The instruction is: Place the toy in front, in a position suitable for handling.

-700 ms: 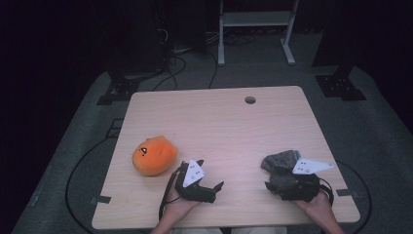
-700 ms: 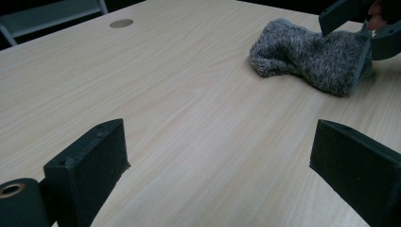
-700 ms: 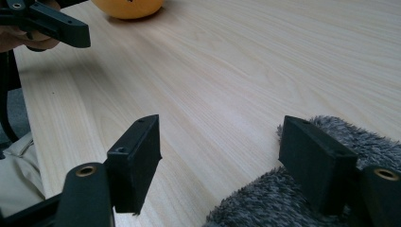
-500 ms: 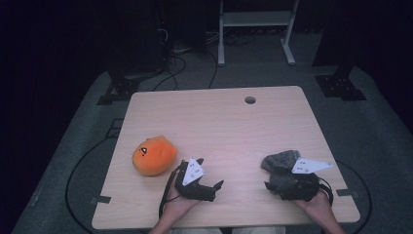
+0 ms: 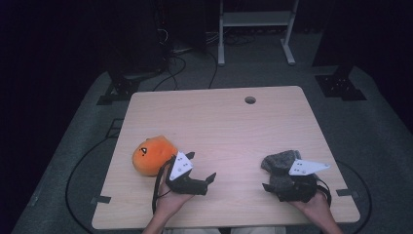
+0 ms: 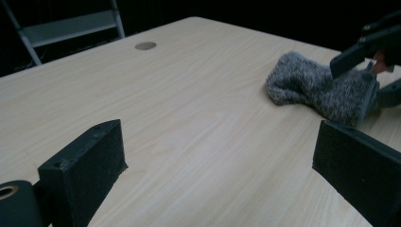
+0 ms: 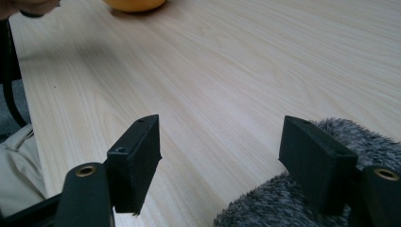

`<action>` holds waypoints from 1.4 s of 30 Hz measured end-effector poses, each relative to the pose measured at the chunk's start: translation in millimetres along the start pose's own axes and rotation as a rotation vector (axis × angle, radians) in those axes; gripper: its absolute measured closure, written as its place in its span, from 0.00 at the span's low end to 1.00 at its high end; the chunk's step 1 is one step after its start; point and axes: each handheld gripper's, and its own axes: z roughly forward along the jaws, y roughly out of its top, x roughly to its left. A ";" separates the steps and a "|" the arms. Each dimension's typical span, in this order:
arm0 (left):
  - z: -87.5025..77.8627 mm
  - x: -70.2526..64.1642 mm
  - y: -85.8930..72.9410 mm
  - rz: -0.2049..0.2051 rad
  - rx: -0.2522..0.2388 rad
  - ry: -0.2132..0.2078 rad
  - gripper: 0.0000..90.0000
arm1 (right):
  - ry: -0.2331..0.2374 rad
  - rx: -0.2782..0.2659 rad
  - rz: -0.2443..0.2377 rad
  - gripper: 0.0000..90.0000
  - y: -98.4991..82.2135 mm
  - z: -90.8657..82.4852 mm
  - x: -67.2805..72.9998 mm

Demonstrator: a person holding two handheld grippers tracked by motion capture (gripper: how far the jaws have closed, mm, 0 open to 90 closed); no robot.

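**Entry: grasp of grey woolly item, R side**

1. Near edge: both hands are seen in the high view, one gripper carried in each.
2. L gripper: released, jaws stood wide, nothing between them but bare bench. It is parked just beside the orange plush toy, whether touching or just apart can't be told.
3. R gripper: also released. Jaws are spread wide. Its one jaw is set against the grey woolly item, while the other stands clear over bare wood. No squeeze is seen, so the item is not yet held.
4. Grey woolly item: lying flat on the bench, front-R area, well apart from the plush. The near end is tucked under and between the R jaws, and the far end is bunched into a rounded lump.
5. Mid to far bench: bare, with a cable hole near the far edge. A metal stand is on the floor beyond.

**Handling note (judgement):** the step is prob. closing on the grey item.
- The R gripper should be shifted sideways so the fabric is centred between both pads, then lowered till the tips are near the wood.
- Closing should be slow, since soft knit is likely to squash and slip if only fluff is pinched.
- A deep bite on the thick part is preferred.
- The L gripper is best kept where it is, away from the R side.
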 end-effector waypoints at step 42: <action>-72.8 99.7 -6.5 -0.114 -0.072 0.311 0.02 | 0.011 0.026 0.013 0.33 -3.2 0.7 -5.8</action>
